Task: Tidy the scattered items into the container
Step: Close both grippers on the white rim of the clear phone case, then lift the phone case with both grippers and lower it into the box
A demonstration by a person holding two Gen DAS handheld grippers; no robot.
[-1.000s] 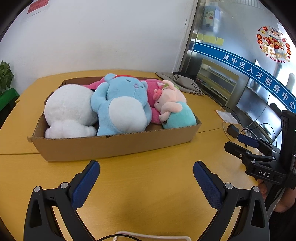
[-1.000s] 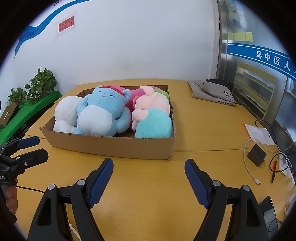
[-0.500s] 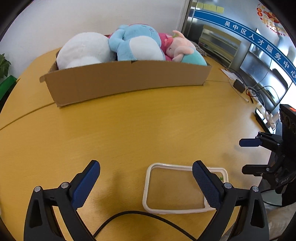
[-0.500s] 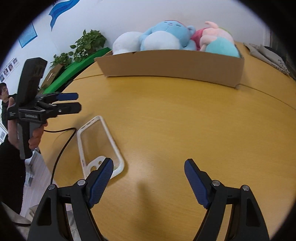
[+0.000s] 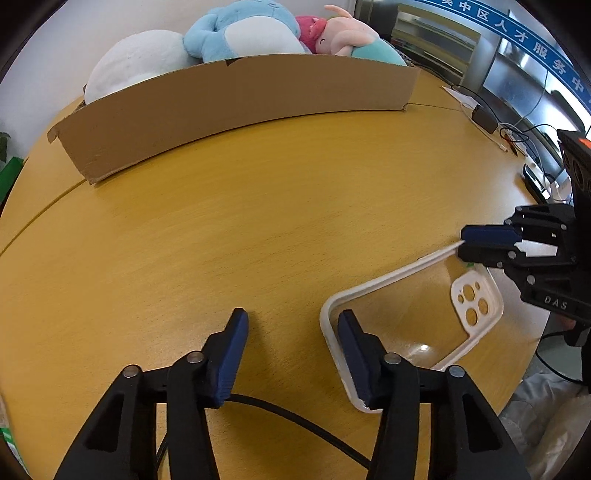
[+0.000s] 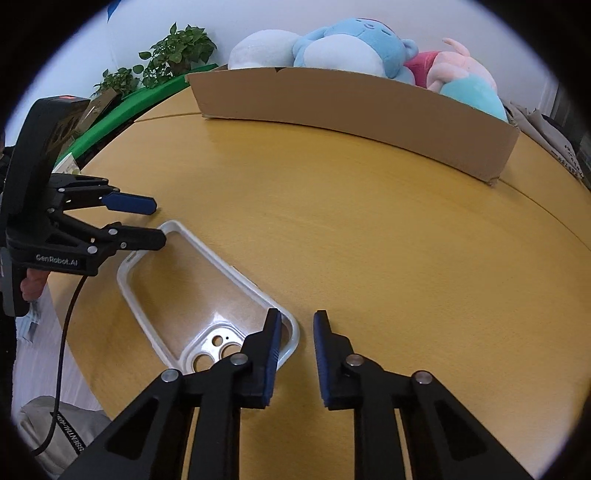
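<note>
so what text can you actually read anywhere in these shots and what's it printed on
"DAS" on the black body of the right tool, seen from the left wrist view.
"GenRobot.AI" on the black body of the left tool, seen from the right wrist view.
White Chinese characters on the blue wall banner; "人才服" reads, the rest is cut off.
Vertical print on the grey bag is too small to read.

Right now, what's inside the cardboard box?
Plush toys fill the cardboard box: a white one, a blue one, pink ones. The front wall hides their lower parts and the box floor.
</note>
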